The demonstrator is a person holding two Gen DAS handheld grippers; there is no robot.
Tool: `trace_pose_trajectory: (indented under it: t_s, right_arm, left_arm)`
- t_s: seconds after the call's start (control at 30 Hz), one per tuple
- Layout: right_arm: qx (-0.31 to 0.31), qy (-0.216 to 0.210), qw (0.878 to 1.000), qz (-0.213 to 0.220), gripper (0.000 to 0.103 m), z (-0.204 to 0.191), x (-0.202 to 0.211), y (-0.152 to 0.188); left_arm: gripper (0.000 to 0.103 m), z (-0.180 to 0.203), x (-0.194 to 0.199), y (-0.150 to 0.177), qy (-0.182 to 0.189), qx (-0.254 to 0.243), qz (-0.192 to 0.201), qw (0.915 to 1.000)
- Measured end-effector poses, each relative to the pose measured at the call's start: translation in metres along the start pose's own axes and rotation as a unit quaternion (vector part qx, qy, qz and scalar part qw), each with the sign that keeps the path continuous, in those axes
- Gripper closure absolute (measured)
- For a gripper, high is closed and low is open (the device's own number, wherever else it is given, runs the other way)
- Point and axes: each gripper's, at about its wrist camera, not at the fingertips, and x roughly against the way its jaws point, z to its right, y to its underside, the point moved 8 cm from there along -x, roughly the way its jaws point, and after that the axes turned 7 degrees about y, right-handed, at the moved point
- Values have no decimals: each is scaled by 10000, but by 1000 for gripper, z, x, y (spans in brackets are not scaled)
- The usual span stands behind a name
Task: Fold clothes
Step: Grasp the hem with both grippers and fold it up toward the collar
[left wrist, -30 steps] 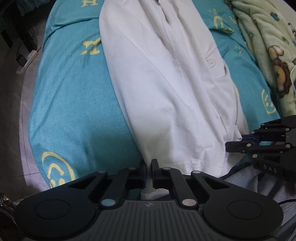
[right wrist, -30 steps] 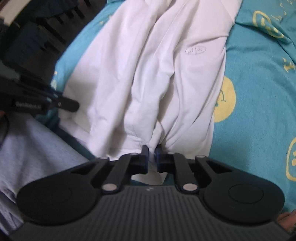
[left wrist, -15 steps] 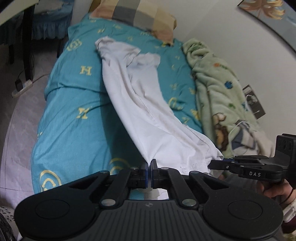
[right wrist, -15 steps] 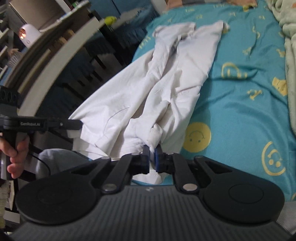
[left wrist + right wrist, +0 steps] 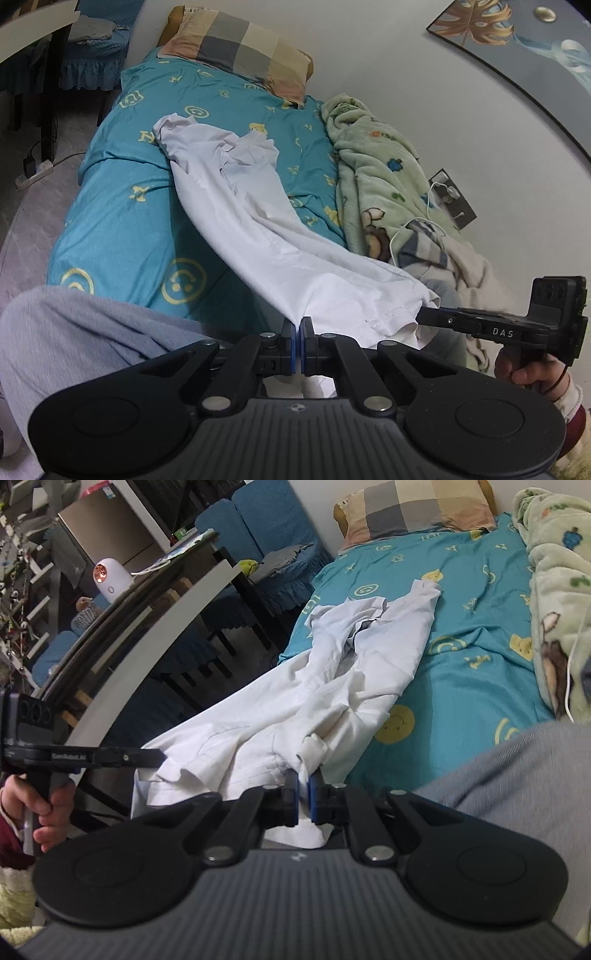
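White shirt (image 5: 266, 229): thin, limp, light; sags between holds. Left tongs (image 5: 298, 341) and right tongs (image 5: 303, 799) each pinch its hem. Hem corners suit gripping.

My white cotton shirt (image 5: 258, 229) lies along the teal smiley-print bed (image 5: 122, 221). The checked pillow (image 5: 240, 51) sits at the far end. The green fleece blanket (image 5: 380, 177) lies to the right, beside the wall.

"DAS" stands in white on the side of the right gripper (image 5: 428, 319); "GenRobot.AI" stands, blurred, on the left gripper (image 5: 157, 756).
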Motion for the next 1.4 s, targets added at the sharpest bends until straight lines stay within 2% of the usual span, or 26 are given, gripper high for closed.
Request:
trace_pose_trajectory:
  t_s: [0.03, 0.13, 0.33, 0.5, 0.7, 0.83, 0.97, 1.1, 1.2, 1.23, 1.27, 1.3, 1.37, 1.4]
  right_arm:
    - [-18, -19, 10000, 42, 94, 0, 7, 4]
    - [-164, 24, 9997, 177, 94, 9, -4, -26]
    - [-549, 119, 9975, 421, 94, 34, -36, -93]
    - [-981, 275, 9939, 416, 94, 74, -100, -156]
    - [-1394, 521, 9888, 150, 94, 125, -203, -207]
    - [-1626, 716, 9839, -209, 94, 161, -277, -216]
    - [-1808, 870, 9780, -561, 93, 191, -327, -208]
    - [-1903, 788, 9763, -659, 92, 200, -340, -203]
    - [-1695, 833, 9800, -621, 91, 193, -334, -206]
    - [-1626, 857, 9812, -584, 89, 189, -328, -207]
    - [-1558, 881, 9823, -545, 80, 185, -323, -207]
    - [-1511, 892, 9833, -489, 72, 182, -316, -208]
    - [-1439, 810, 9857, -339, 37, 171, -300, -208]
    - [-1369, 791, 9870, -270, 33, 164, -290, -207]
  left_arm:
    - [101, 0, -1, -4, 3, 8, 38, 10000]
    - [101, -3, -6, -23, 10, 22, 161, 9999]
    - [101, -17, -49, -109, -8, -9, 478, 9989]
    - [101, -58, -109, -186, -7, 139, 675, 9976]
    - [101, -147, -202, -252, -326, 349, 635, 9968]
    - [101, -209, -261, -269, -514, 682, 443, 9954]
    - [100, -260, -307, -265, -617, 904, 217, 9938]
    - [99, -279, -321, -255, -587, 991, 98, 9933]
    - [87, -275, -317, -254, -726, 816, 35, 9940]
    - [70, -270, -313, -253, -806, 718, 11, 9942]
    - [54, -264, -308, -252, -912, 626, 5, 9939]
    - [49, -257, -302, -250, -1042, 522, 12, 9932]
    - [43, -238, -286, -241, -1196, 332, 14, 9923]
    - [41, -229, -278, -237, -1261, 241, 13, 9917]
